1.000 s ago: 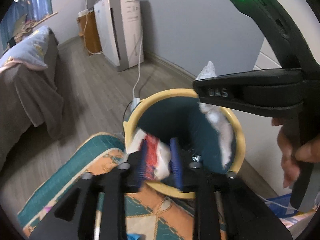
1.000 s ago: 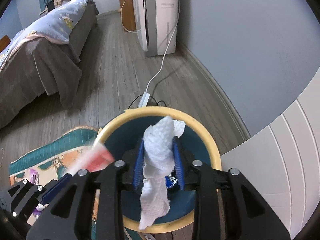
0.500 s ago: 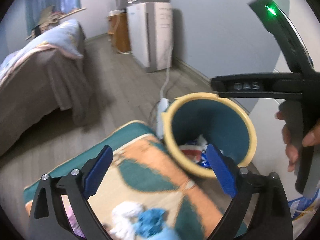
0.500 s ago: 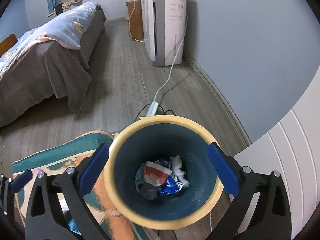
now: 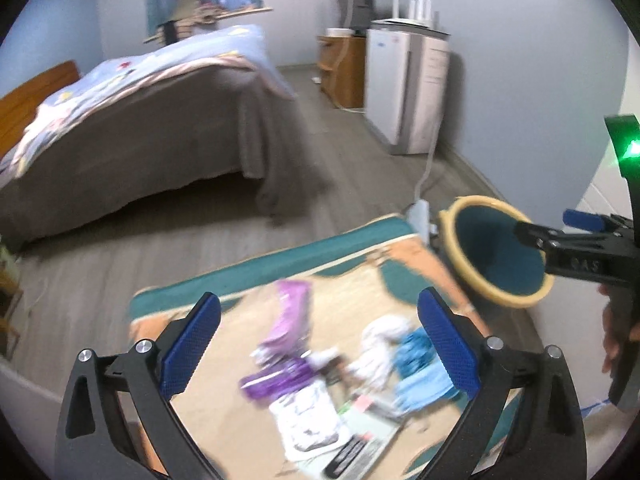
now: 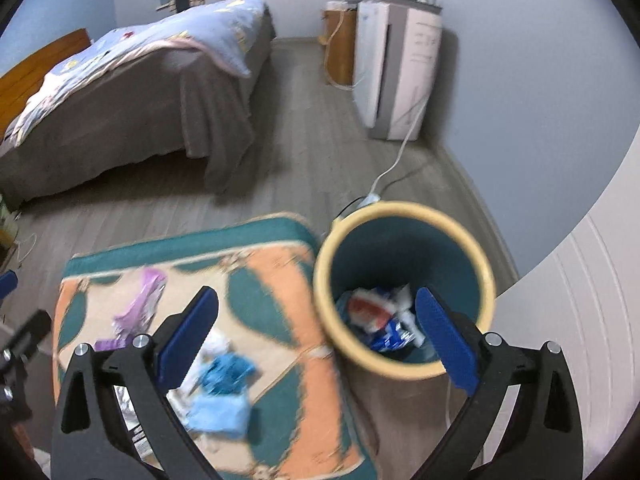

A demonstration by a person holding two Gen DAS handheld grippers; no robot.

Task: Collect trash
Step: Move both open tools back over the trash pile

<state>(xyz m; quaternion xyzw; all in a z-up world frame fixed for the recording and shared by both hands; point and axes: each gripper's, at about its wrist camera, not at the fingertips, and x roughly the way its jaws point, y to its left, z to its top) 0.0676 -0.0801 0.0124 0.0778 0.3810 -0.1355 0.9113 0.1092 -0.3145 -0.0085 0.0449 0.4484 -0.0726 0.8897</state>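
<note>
My left gripper hangs over the patterned mat, its jaws opening with nothing between them. Below it lies scattered trash: purple wrappers, a white tissue wad, a blue mask and printed paper packets. The yellow-rimmed teal bin stands off the mat's right corner. My right gripper is open and empty above the mat edge and the bin, which holds crumpled wrappers and tissue. The same blue mask shows under its left finger.
A bed with a grey cover fills the far left. A white appliance stands against the far wall, its cable running to a power strip beside the bin. A white panelled door is close on the right.
Both grippers let go of their trash over the bin, a red-and-white wrapper and a white tissue, and opened wide. Both then swung left and up, away from the bin toward the mat.
</note>
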